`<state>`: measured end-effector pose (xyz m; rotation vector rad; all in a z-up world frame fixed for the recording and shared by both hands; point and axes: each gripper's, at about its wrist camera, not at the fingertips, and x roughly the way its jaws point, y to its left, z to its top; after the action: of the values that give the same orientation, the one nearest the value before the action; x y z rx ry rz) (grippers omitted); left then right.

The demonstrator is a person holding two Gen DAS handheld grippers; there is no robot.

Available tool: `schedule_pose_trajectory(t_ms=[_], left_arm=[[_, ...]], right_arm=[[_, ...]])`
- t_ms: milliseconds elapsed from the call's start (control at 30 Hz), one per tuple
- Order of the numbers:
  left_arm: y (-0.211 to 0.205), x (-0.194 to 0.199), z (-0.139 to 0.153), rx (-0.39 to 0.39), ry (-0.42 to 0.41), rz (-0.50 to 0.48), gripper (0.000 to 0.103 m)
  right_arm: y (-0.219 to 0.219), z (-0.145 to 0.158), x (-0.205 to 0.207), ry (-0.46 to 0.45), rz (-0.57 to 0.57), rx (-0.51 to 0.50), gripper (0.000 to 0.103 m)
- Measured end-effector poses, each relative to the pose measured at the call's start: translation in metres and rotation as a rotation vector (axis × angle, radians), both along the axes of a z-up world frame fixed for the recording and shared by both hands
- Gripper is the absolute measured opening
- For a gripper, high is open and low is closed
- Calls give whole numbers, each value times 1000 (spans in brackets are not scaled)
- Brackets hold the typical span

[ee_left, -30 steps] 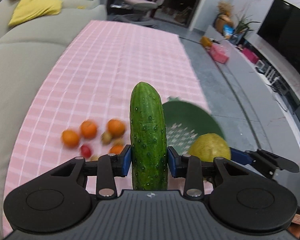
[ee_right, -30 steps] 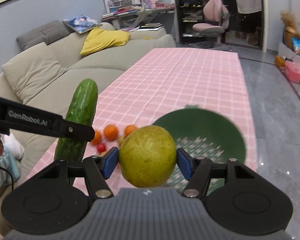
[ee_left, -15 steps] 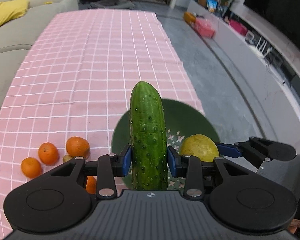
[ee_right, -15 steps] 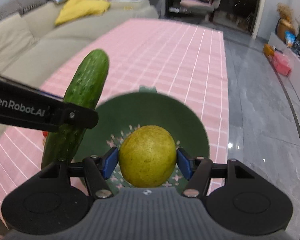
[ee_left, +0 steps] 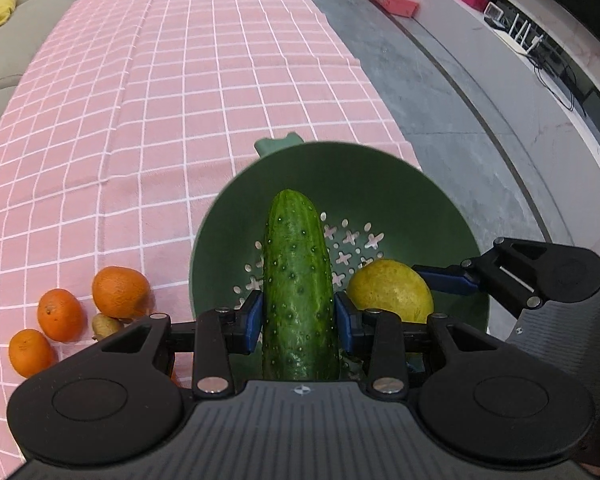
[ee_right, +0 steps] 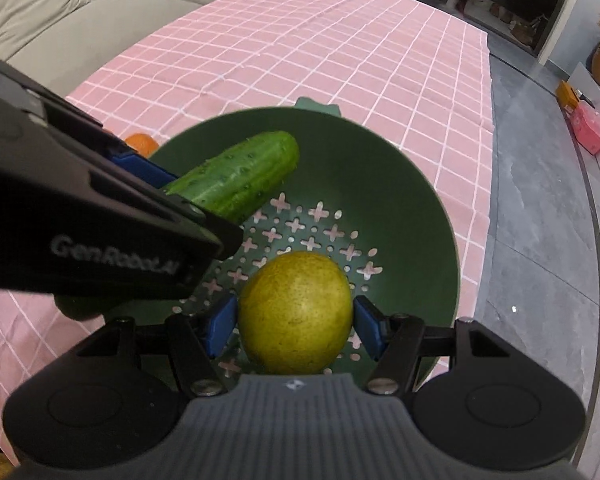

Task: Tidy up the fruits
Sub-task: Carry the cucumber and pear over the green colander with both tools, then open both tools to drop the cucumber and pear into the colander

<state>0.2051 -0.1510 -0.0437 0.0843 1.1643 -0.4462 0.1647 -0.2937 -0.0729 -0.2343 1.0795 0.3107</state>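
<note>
with the left gripper (ee_left: 298, 318) clamped on the cucumber (ee_left: 299, 280) and the right gripper (ee_right: 296, 324) clamped on the pear (ee_right: 295, 312), both over the green colander (ee_right: 428, 208), i'd lower each near its perforated floor before parting the fingers, cucumber laid beside the pear.

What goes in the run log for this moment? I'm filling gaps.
left gripper: shut on cucumber | right gripper: shut on pear | both over green colander | oranges on cloth
</note>
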Motion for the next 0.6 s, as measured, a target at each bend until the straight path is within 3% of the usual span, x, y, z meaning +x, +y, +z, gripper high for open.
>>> schedule_pose_trajectory(t_ms=[500,533,600], left_arm=[[-8,8,-22,63,59,-30,42],[-9,8,-22,71,57,-39,42],[-11,9,-22,80,61,-45,42]], right_arm=[[1,-9,6,51,-11,-30,61],[1,-8,5,48,-13,-31,62],[0,-1,4,10,-24,-29,83]])
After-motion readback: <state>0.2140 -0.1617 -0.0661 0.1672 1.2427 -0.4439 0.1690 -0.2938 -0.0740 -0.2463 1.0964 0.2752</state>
